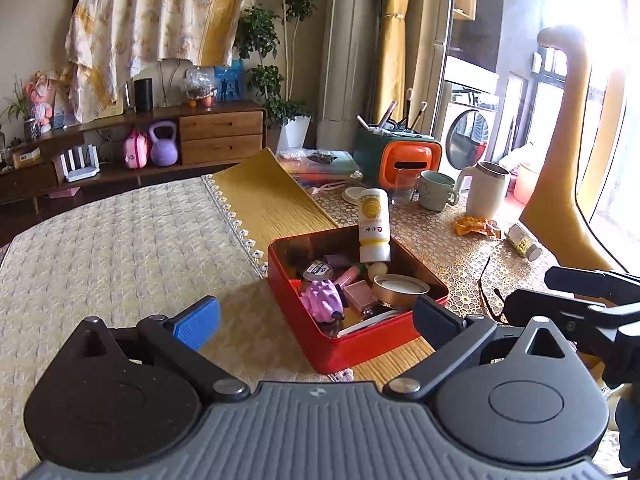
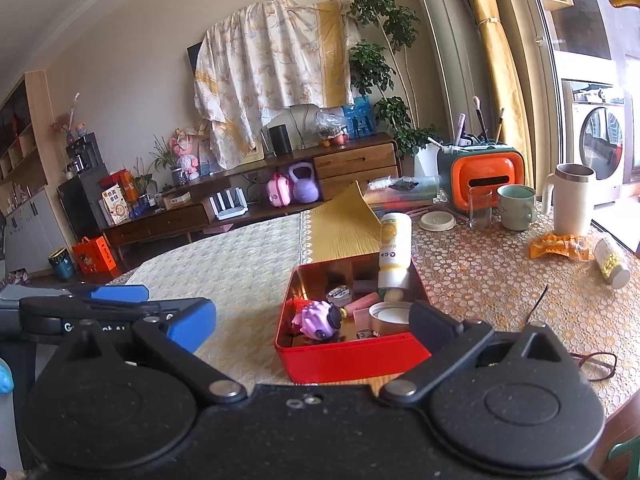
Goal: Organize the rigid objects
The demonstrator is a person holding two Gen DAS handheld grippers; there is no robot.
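Note:
A red tin box sits on the table, holding several small items. A white and yellow bottle leans on its far rim. Inside lie a purple toy, a round tin and pink pieces. My left gripper hovers just before the box, open wide with nothing between its fingers. My right gripper stands beside it, also open and empty, in front of the box's near wall. Each gripper shows at the edge of the other's view: the right gripper and the left gripper.
To the right of the box lie dark-framed glasses, a tipped pill bottle and an orange wrapper. Behind stand a white jug, a green mug, a glass and an orange tissue box.

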